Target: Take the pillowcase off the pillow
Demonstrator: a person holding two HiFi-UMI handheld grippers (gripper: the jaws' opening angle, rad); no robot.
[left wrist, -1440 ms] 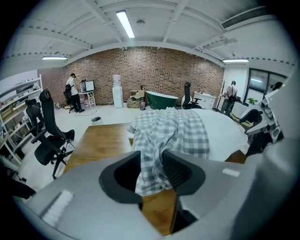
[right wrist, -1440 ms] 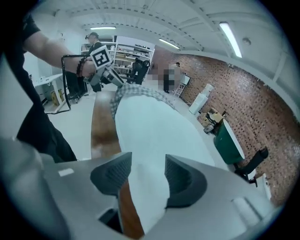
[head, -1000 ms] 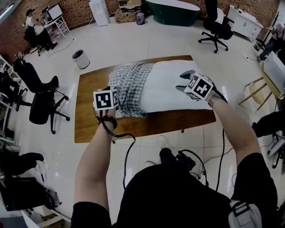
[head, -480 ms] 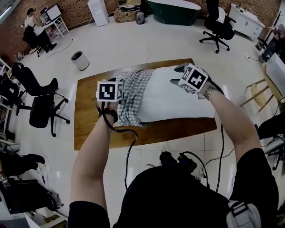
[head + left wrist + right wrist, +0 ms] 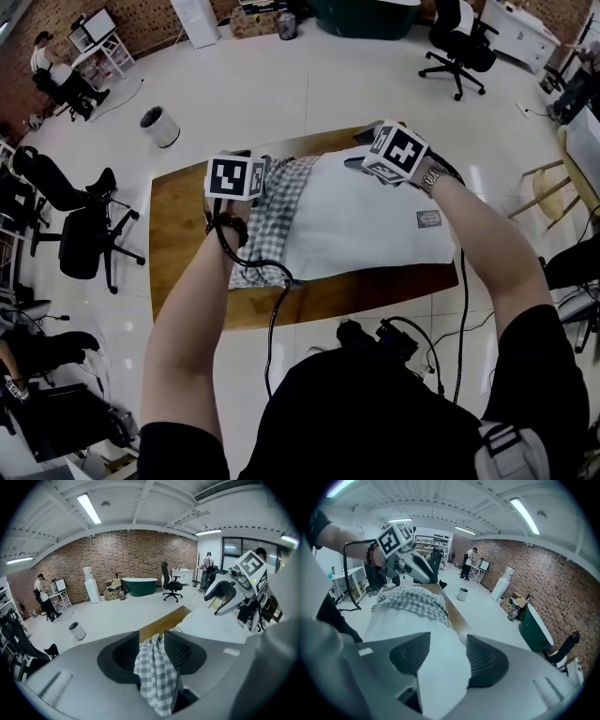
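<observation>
Head view, surface: brown wooden table (image 5: 187, 225) on a pale glossy floor (image 5: 281, 84); white pillow (image 5: 366, 225) lies across it, checked pillowcase (image 5: 267, 220) bunched on its left end.
Head view, room: brick wall, round bin (image 5: 157, 127), black office chairs (image 5: 80, 230).
Head view, change: both grippers now sit further out, at the table's far edge (they were nearer mid-table before); the pillow's far edge is raised and a small tag (image 5: 428, 218) now shows.
Left gripper view: left gripper (image 5: 151, 641) is clamped on a fold of the pillowcase; jaws have just been opening a little, the cloth between them. Green tub (image 5: 139, 585) by the wall.
Right gripper view: right gripper (image 5: 447, 648) is pinching the pillow's white corner, which fills the gap.
Writing: tag too small to read; cubes carry only black-and-white square markers.
</observation>
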